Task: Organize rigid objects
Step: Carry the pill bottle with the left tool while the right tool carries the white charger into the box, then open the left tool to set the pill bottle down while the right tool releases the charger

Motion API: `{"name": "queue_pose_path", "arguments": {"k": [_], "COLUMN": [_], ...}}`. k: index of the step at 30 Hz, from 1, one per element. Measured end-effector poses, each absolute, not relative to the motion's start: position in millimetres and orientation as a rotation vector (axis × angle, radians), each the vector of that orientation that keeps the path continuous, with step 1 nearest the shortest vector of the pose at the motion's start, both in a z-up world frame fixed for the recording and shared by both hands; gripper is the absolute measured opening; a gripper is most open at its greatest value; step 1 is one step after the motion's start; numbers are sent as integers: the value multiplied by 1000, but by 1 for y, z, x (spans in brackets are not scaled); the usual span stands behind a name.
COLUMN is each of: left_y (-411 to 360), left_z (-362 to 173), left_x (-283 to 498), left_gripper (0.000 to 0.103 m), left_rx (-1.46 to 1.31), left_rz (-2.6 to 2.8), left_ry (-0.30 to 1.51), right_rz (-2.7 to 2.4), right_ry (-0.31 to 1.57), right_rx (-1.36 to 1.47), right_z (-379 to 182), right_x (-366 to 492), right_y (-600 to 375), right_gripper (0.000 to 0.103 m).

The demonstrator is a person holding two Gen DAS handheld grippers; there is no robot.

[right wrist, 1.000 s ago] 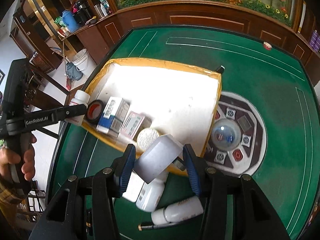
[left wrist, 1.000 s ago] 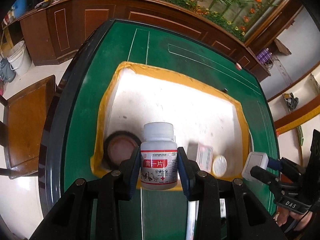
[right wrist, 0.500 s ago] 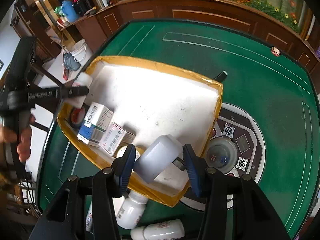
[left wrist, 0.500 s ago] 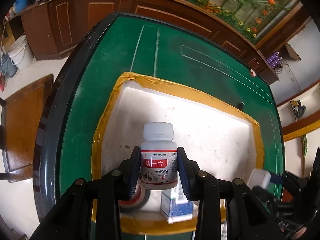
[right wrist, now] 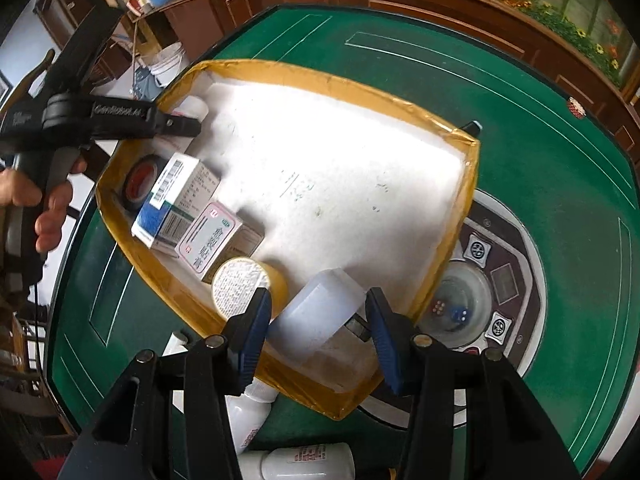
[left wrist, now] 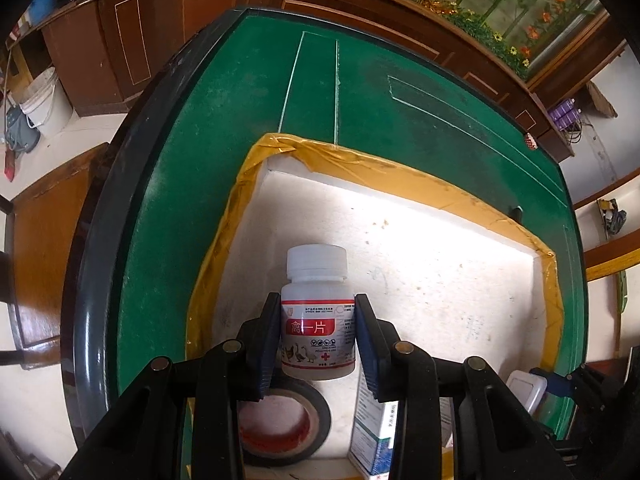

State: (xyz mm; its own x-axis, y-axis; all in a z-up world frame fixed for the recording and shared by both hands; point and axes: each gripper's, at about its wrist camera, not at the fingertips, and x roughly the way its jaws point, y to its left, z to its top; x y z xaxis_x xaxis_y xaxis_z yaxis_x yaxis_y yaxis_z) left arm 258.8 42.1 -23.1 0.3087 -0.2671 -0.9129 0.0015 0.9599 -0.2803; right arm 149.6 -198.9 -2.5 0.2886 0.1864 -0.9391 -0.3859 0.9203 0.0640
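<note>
The tray (left wrist: pixel 400 184) is a shallow white foam box with a grainy, pitted floor and rims wrapped in glossy yellow tape, lying on the green felt table (left wrist: pixel 240 120). The left gripper (left wrist: pixel 317 340) pinches a small bottle (left wrist: pixel 318 320) by its sides: a smooth white plastic cylinder with a ribbed white cap and a red-banded label with printed birds, upright between the dark pads and hanging over the tray's near left corner. Under it lies a black tape roll (left wrist: pixel 280 428) with a reddish core, flat on the foam, and just beside that a blue and white carton (left wrist: pixel 376 432).

The right gripper (right wrist: pixel 318 320) clamps a translucent white flask (right wrist: pixel 316 312), squarish with rounded shoulders, tilted, over the tray's near corner. Just beside it sits a round tub (right wrist: pixel 240 284) with a foil top, and next to that a pink-printed box (right wrist: pixel 210 240), both in the tray. Two smooth white bottles (right wrist: pixel 248 412) lie on the felt outside the near rim.

Both grippers point steeply down. In the right wrist view, the hand (right wrist: pixel 44 208) holding the left gripper has its fingers curled round the grey trigger.
</note>
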Motion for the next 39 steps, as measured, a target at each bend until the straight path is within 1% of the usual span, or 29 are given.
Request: {"name": "queue_pose_path", "arguments": {"k": [5,11,12,13,16,18,20,24,26,27,29,31,32,34,39], "left_y": [41,45,44,46,47,47,45,49,54,57,63,67,69,74,74], "left_z": [-25,-26,-25,-24,-20,-18,-14,2,11,17,27,34,36,37,23], "left_x": [261,261,261,260,255,252,247,233,222,215,198,180,175,155,107], "left_gripper": [38,38,41,50,62,64,64,72,77,81,85,89,89,90,90], "left_rx": [-189,-194,-195,-203,-245,-248,-239,-243,-249,-253,-249,-230,-223,-212,-205], "left_rz": [-171,-154,-156,-161,-188,-189,-183,-173,-175,-180,-189,-190,-191,-195,-218], "left_ry": [1240,1242,1243,1242,1220,1213,1209,1180,1153,1138,1111,1095,1094,1102,1145], "right_rz": [406,413,412,411,406,397,393,373,369,360,330,319,320,295,272], "right_ry": [1229,1232,1235,1237,1239,1236,1231,1185,1148,1136,1169,1148,1139,1137,1162], "right_rx": [-188,-185,-178,-173,-158,-159,-148,-96,-65,-46,-42,2,26,61,93], "right_z": [-6,-4,-4,-4,-4,-3,1,23,34,37,34,39,41,40,32], "right_x": [148,151,151,151,151,150,148,138,130,125,120,111,107,98,69], "right_y": [-193,-193,-195,-195,-198,-200,-201,-206,-211,-216,-220,-226,-229,-234,-230], "right_gripper": [48,48,48,48,50,50,52,62,76,90,92,93,94,100,101]}}
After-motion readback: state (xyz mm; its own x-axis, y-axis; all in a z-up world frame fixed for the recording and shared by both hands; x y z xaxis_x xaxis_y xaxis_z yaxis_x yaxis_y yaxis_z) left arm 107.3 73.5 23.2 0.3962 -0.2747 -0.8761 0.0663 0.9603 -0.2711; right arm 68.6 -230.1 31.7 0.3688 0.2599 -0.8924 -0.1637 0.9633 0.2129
